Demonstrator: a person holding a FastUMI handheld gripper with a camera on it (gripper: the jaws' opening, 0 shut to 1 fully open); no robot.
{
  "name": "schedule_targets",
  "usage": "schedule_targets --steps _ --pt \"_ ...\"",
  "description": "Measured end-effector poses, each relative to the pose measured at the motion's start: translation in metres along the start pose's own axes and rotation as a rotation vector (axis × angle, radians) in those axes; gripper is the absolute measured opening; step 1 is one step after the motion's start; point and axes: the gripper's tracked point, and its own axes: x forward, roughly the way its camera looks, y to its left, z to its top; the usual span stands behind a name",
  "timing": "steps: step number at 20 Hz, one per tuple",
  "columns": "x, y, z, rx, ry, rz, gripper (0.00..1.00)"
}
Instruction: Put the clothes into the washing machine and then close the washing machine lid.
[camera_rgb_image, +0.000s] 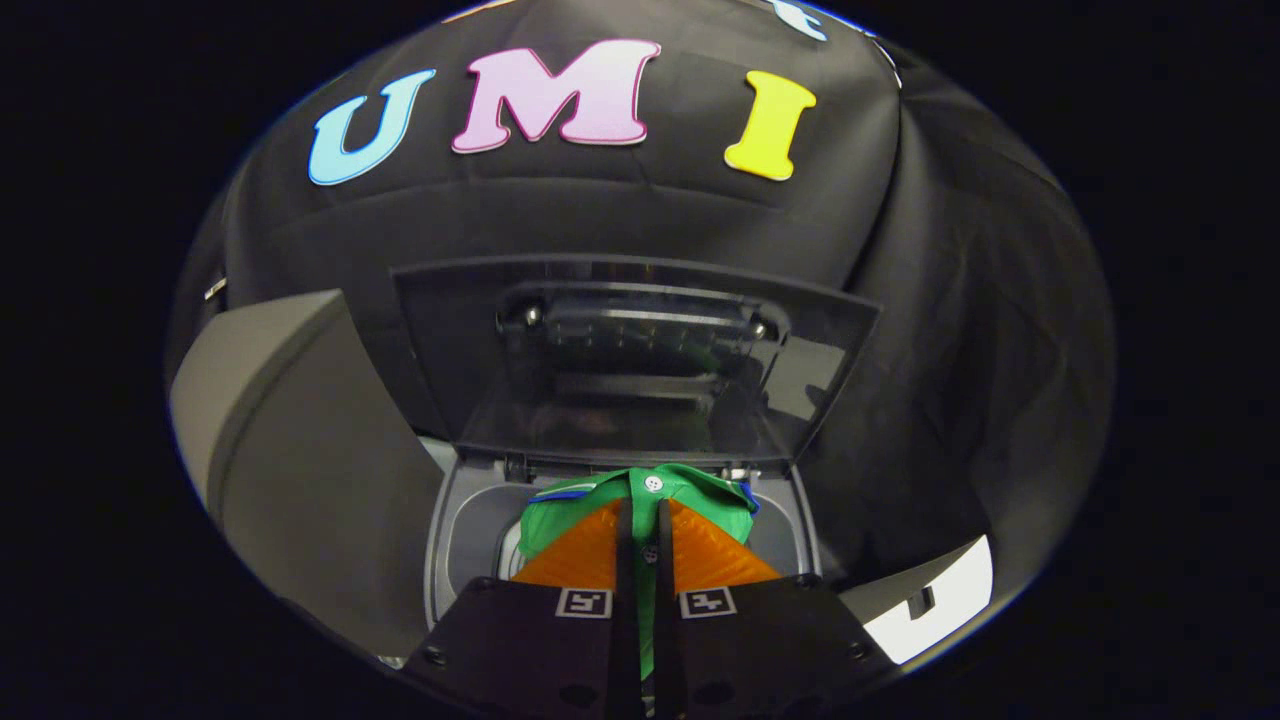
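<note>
Gripper view is showing your hand-held gripper (640, 525) clenching the green shirt (645, 492) over the washer (462, 530) tub, under the raised lid (640, 350), so you are still loading; next, I judge, you are lowering, releasing, then closing that lid.

The gripper (643, 515) points down over the washing machine's (470, 530) open tub — its two fingers drawn nearly together, both pressing on the green garment (645, 487) pinched between them.
</note>
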Motion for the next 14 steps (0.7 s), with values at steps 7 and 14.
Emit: schedule_targets --steps 7,14 --pt "0.069 0.011 -0.072 -0.036 0.153 0.026 0.1" --pt "0.103 0.023 -0.12 -0.024 0.247 0.056 0.1"
